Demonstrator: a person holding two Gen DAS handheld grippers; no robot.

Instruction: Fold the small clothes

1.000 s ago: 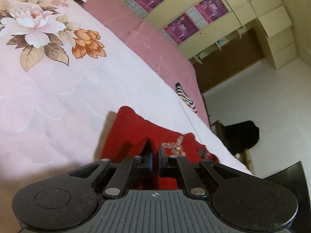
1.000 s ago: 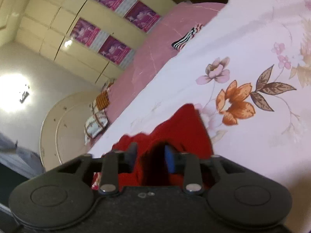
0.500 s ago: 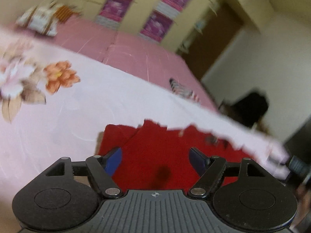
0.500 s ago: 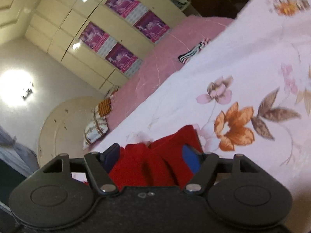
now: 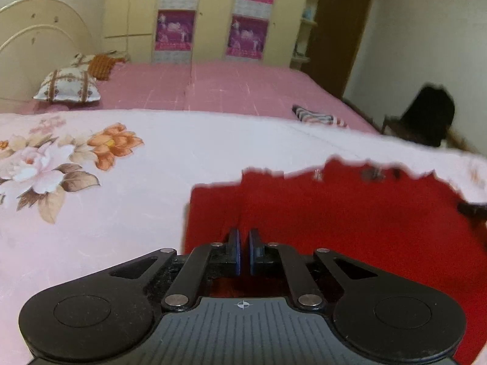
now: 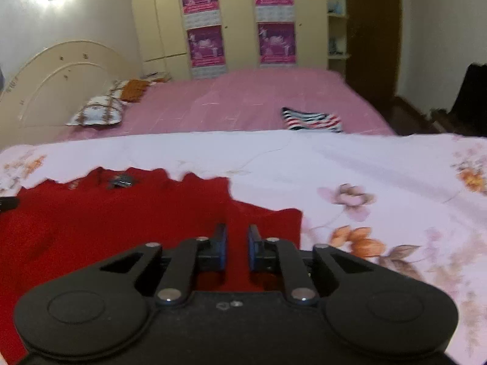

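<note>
A red garment [image 5: 350,213] with a small beaded ornament near its far edge lies spread on the pale floral bedspread [image 5: 91,213]. It also shows in the right wrist view [image 6: 121,213]. My left gripper [image 5: 244,243] sits over the garment's left part, jaws nearly together with a thin gap and nothing between them. My right gripper [image 6: 236,240] sits over the garment's right part, jaws close together with a small gap, nothing gripped.
A striped folded cloth [image 6: 310,118] lies on the pink sheet [image 6: 243,100] beyond the bedspread. Pillows [image 5: 68,89] rest by the headboard. A wardrobe with purple posters [image 6: 240,21] stands behind. A dark chair [image 5: 426,118] stands right of the bed.
Both grippers let go of the red garment, opened wide, then closed again empty. The garment now lies flat and spread. Both views swung level toward the wardrobe.
</note>
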